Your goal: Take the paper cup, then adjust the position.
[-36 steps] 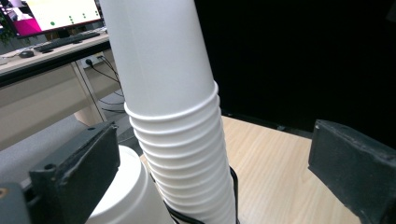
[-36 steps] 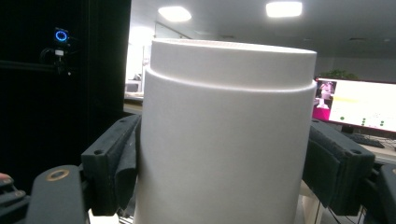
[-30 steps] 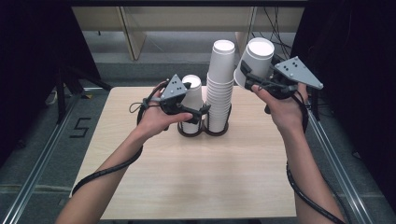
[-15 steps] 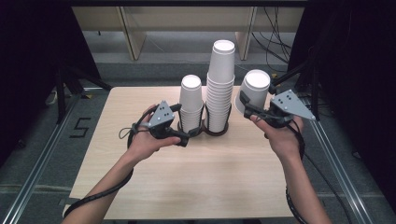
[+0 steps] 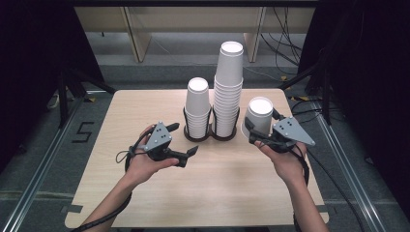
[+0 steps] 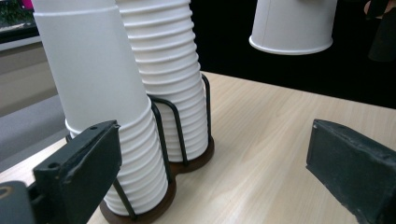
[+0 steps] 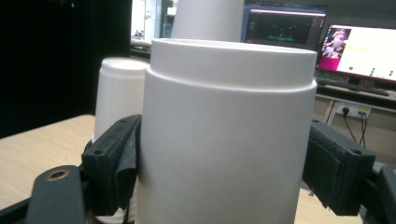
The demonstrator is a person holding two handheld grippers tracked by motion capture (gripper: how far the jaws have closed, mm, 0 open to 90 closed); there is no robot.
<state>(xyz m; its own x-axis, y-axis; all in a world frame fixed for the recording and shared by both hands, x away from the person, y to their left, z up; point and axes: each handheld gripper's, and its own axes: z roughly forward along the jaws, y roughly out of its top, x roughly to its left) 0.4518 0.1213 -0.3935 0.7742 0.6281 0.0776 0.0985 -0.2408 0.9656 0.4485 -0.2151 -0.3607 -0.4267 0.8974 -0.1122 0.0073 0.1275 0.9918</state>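
Note:
Two stacks of upturned white paper cups stand in a black wire holder [image 5: 211, 130] at the table's middle: a short stack [image 5: 198, 108] on the left and a tall stack [image 5: 228, 92] on the right. My right gripper [image 5: 261, 122] is shut on a single upturned white cup [image 5: 259, 113], held just right of the holder above the table. In the right gripper view that cup [image 7: 224, 130] sits between the pads [image 7: 116, 163]. My left gripper [image 5: 183, 140] stands open with nothing in it, low and just in front-left of the short stack [image 6: 102, 93].
The wooden table [image 5: 227, 193] has bare room in front of the holder and to both sides. Its edges drop to a grey floor with rails [image 5: 43, 159]. Shelving and cables lie behind. Monitors [image 7: 359, 46] glow far off in the right gripper view.
Both hands have come down. The right gripper lowered its cup from beside the tall stack's top to beside the holder. The left gripper drew back from the short stack toward the person.

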